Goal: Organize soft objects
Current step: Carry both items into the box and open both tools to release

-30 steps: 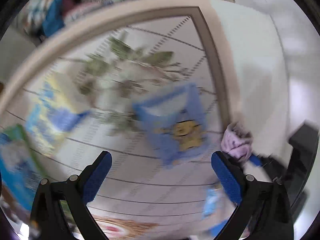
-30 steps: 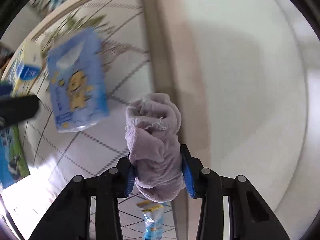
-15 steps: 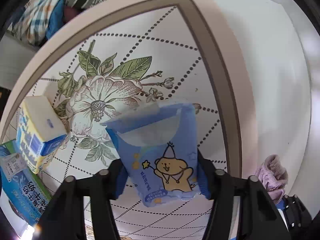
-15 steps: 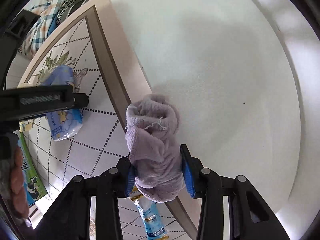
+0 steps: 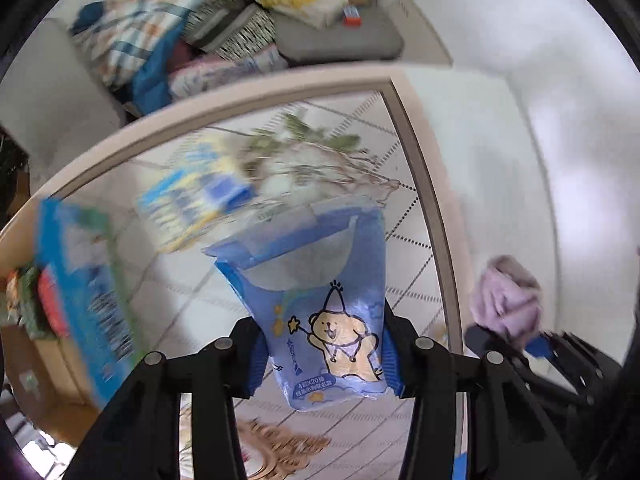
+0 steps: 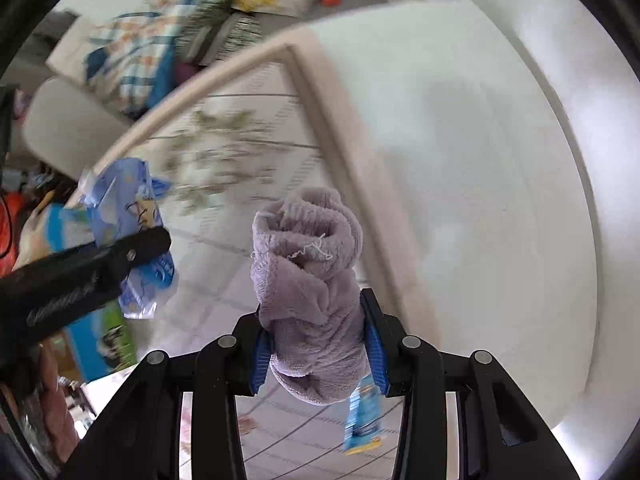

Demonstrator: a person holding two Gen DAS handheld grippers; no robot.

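My left gripper [image 5: 322, 354] is shut on a blue tissue pack [image 5: 320, 300] with a bear drawing and holds it above the flowered mat [image 5: 332, 152]. The pack also shows in the right wrist view [image 6: 132, 236], with the left gripper's finger across it. My right gripper [image 6: 318, 354] is shut on a rolled lilac towel [image 6: 312, 280] and holds it up over the mat's right border. The towel also shows at the right of the left wrist view [image 5: 506, 300].
A yellow-blue tissue box [image 5: 192, 196] and a blue-green flat package [image 5: 84, 280] lie on the mat at left, blurred. A small blue sachet [image 6: 362, 420] lies below the towel. Bedding and cushions [image 5: 160, 32] are piled beyond the mat. White floor [image 6: 480, 160] spreads right.
Both grippers have risen with their loads, and the view now tilts up towards the bedding. The left gripper was open a second ago and has shut on the tissue pack.
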